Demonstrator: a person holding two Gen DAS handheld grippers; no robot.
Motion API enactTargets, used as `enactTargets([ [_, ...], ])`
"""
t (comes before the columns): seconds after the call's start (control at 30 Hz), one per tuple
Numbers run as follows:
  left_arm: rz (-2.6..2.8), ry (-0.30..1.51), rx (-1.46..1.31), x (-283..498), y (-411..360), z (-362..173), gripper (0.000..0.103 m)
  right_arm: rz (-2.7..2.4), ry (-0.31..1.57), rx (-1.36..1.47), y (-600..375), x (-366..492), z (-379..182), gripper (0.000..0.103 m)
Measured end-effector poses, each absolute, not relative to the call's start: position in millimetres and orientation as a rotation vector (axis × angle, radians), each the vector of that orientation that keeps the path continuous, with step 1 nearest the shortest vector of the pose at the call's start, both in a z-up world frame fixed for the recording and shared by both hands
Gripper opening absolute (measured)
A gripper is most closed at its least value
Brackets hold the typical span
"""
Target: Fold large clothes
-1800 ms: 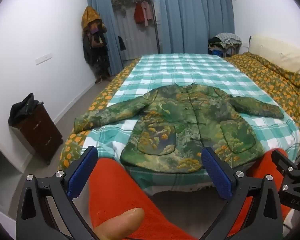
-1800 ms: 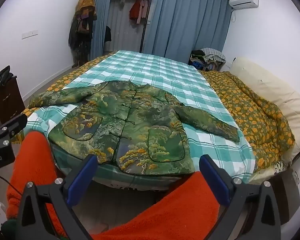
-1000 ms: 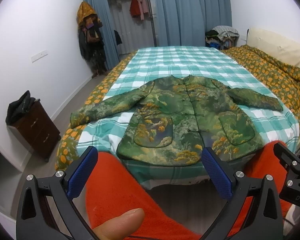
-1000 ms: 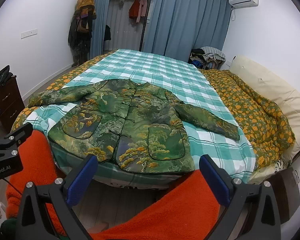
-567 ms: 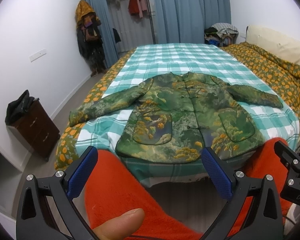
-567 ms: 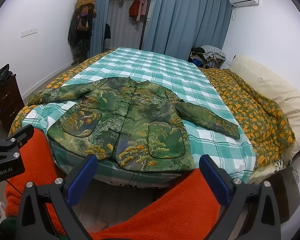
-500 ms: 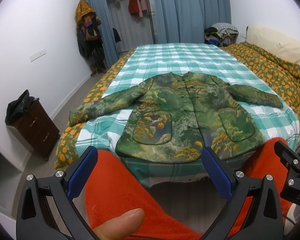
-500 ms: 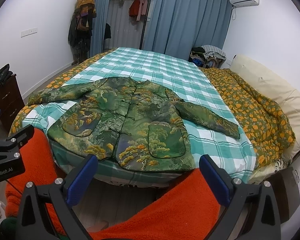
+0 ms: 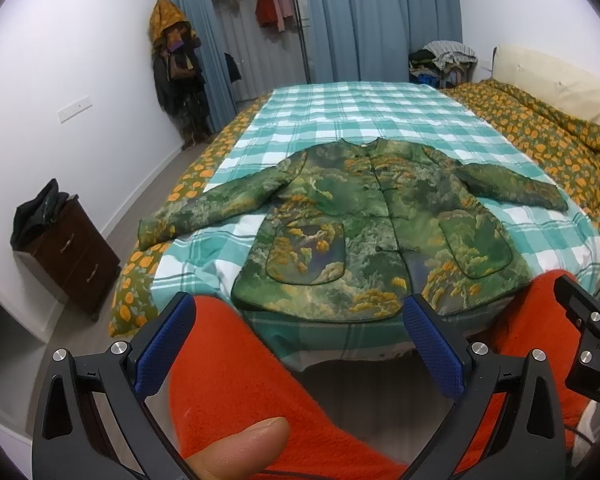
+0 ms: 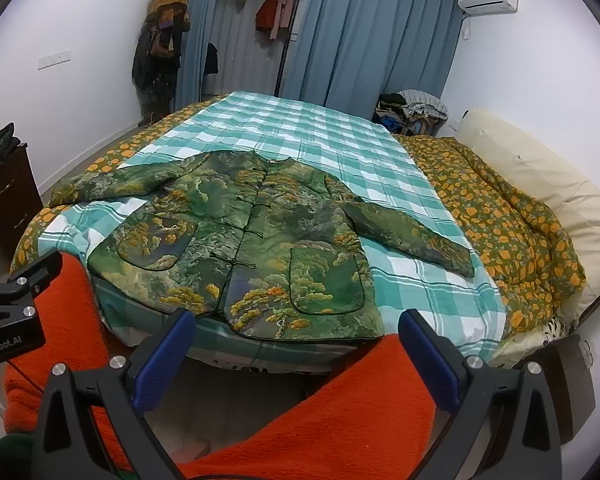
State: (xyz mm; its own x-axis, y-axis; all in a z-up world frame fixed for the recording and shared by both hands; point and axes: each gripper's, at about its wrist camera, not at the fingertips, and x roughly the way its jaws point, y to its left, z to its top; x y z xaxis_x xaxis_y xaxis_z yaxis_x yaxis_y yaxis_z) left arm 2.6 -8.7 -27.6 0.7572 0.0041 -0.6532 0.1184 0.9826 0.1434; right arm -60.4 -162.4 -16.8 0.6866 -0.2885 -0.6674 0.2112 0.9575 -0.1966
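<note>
- Jacket (image 9: 376,224) (image 10: 252,244): green, printed with gold, and it lies flat, front up and buttoned, on the near end of the bed, both sleeves spread out to the sides and the hem at the edge nearest you.
- Bed (image 9: 364,108) (image 10: 300,128): a teal checked sheet covers it, and an orange-patterned quilt (image 9: 548,136) (image 10: 500,208) is bunched along its right side.
- Your legs (image 9: 236,376) (image 10: 340,408) in orange fleece fill the foreground below both grippers, short of the bed.
- Dark cabinet (image 9: 72,256) stands by the left wall, well apart from the jacket.
- Your left gripper (image 9: 300,344) has its jaws spread wide with nothing between them; it hangs just short of the hem.
- Your right gripper (image 10: 296,356) is likewise spread wide and empty, off the cloth, aimed at the hem's right half.
- Your thumb (image 9: 240,448) shows at the bottom of the left view.
</note>
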Motion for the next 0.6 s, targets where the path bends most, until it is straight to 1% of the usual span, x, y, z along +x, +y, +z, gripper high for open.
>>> enactTargets([
  [0.6, -0.062, 0.725, 0.199, 5.5, -10.1, -32.7, 0.103, -0.302, 0.781, -0.128, -165.1, -56.4, -19.0, 0.103],
])
